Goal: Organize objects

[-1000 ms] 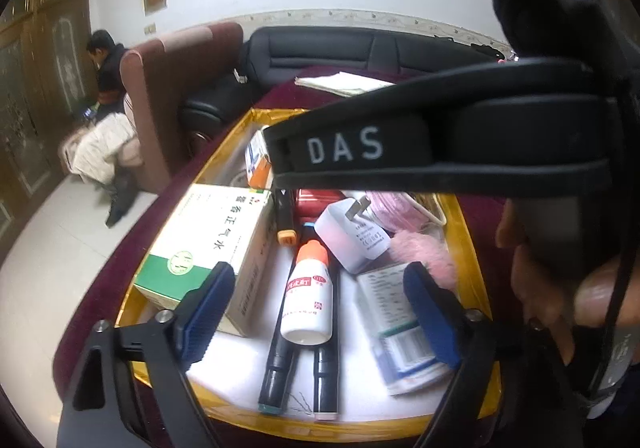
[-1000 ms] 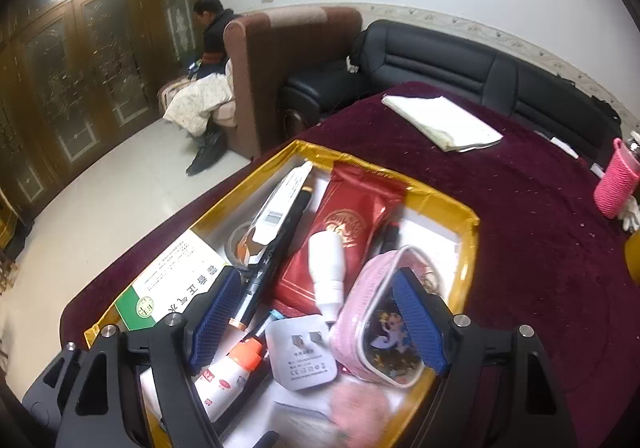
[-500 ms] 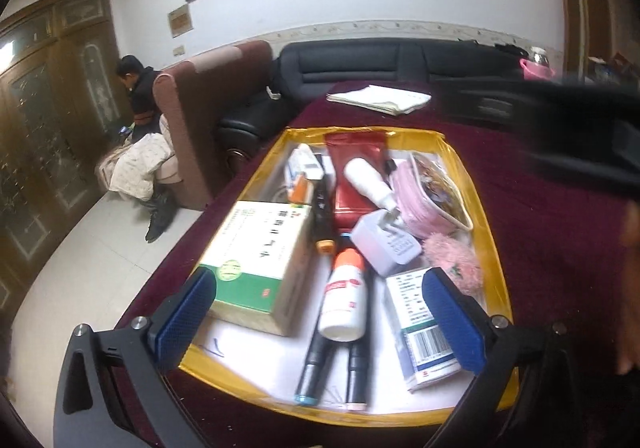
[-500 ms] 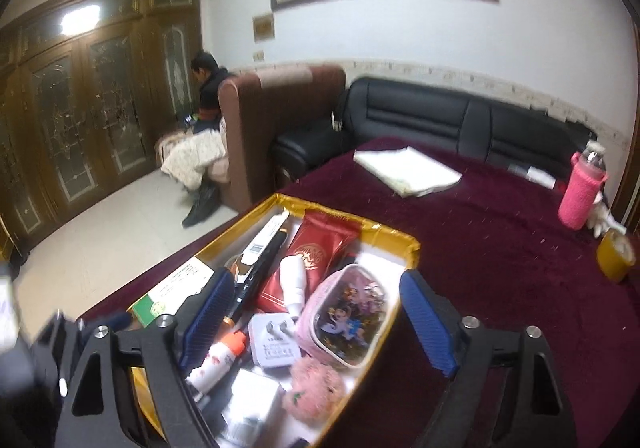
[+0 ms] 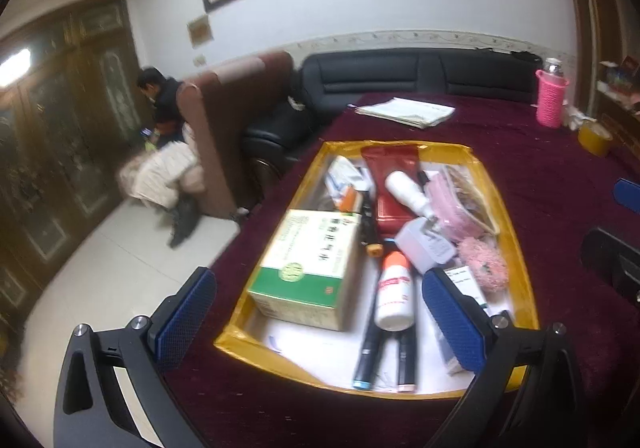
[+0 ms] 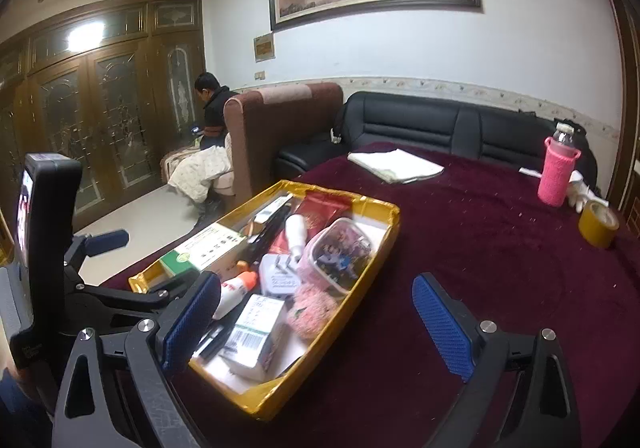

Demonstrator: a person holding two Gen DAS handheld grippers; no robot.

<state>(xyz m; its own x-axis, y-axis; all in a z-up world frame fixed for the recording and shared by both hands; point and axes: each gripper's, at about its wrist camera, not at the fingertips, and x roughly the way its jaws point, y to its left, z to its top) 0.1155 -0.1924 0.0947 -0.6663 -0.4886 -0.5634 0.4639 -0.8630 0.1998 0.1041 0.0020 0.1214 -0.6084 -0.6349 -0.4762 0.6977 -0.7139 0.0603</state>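
Table [image 6: 500, 268] under maroon cloth. Yellow tray [image 5: 520, 248] near its edge, packed: green box [image 5: 308, 264], red pouch [image 5: 394, 183], pink case [image 5: 456, 203], white bottle [image 5: 394, 298]. Left gripper [image 5: 320, 316] and right gripper [image 6: 316, 324] above, jaws apart, empty.

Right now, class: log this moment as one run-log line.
left tongs: open, empty | right tongs: open, empty | yellow tray: full, on maroon tablecloth | white bottle: lying across black pens

The green-and-white medicine box [image 5: 310, 266] carries large Chinese characters too blurred to read, and the small white box [image 6: 256, 330] bears only a barcode, its digits illegible.
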